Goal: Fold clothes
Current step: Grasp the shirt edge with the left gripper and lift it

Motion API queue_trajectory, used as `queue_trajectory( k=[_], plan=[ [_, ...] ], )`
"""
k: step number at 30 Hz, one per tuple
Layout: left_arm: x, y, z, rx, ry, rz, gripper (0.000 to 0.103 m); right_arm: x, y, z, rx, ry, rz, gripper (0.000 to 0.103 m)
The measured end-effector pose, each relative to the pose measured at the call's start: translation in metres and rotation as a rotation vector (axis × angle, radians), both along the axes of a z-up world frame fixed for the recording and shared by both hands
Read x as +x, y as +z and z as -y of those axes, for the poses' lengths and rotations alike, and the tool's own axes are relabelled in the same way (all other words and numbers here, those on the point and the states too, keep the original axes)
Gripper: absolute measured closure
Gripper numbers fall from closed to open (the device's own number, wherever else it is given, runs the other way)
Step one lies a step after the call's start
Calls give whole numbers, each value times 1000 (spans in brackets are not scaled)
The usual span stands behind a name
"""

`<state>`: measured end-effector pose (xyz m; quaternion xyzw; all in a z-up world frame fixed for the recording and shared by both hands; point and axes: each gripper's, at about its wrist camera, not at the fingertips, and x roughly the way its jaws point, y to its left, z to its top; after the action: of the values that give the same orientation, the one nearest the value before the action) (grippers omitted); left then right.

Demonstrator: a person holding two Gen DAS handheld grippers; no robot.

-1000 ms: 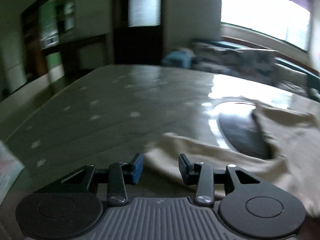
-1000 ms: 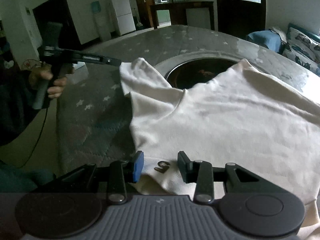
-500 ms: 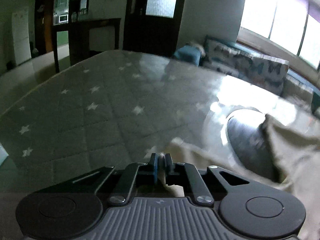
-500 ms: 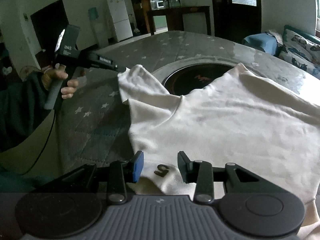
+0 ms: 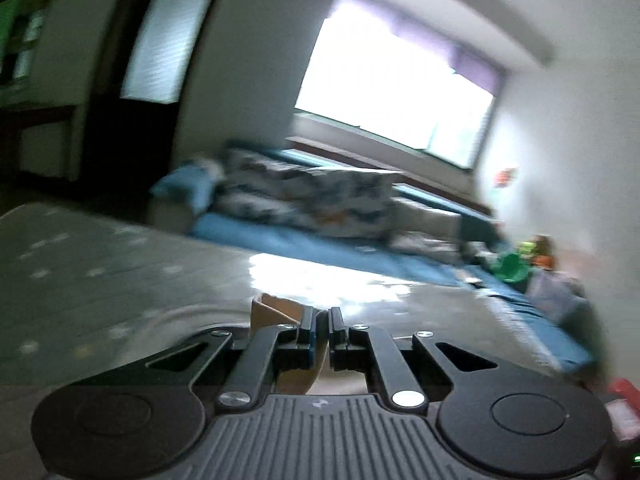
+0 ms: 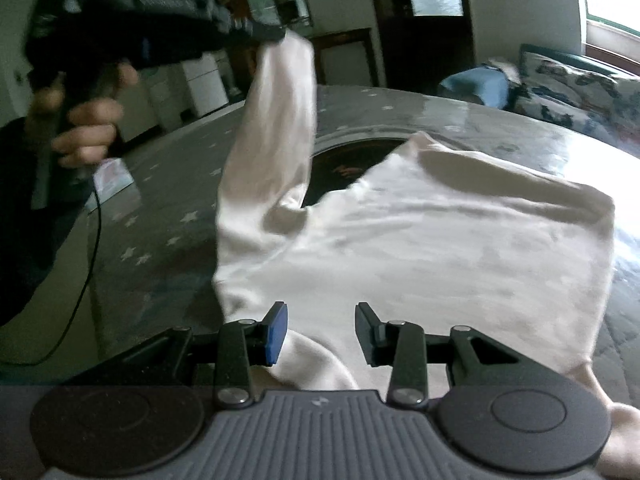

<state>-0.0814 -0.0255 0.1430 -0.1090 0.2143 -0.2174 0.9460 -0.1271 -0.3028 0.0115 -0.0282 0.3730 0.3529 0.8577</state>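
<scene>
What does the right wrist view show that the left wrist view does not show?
Only the right wrist view: the whole cream shirt spread on the star-patterned table, one sleeve lifted by the left gripper, and the open right gripper. Only the left wrist view: the bright window. Both: the shut left gripper pinching cream cloth, and the patterned cushions.

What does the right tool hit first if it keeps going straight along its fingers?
Most likely the cream shirt itself. The right tool stands open, angled down at the cloth spread on the star-patterned table, with fabric already showing between its fingers. Depth is unclear, so contact could be almost immediate.
</scene>
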Motion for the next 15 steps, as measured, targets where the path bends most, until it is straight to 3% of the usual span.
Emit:
queue_trajectory(
  k=[5, 8, 10, 12, 15],
  plan=[
    [-15, 1, 49, -33, -208, -11, 95, 4, -3, 17, 24, -72, -14, 65],
    [-30, -7, 65, -4, -327, -29, 84, 6, -7, 27, 33, -107, -29, 65],
    [-42, -8, 66, 48, -342, 3, 70, 7, -10, 31, 32, -121, -38, 65],
    [-45, -12, 55, 88, -324, 28, 69, 8, -13, 34, 31, -136, -50, 65],
    [-42, -26, 28, 152, -290, -9, 58, 9, -16, 40, 36, -150, -61, 65]
  ],
)
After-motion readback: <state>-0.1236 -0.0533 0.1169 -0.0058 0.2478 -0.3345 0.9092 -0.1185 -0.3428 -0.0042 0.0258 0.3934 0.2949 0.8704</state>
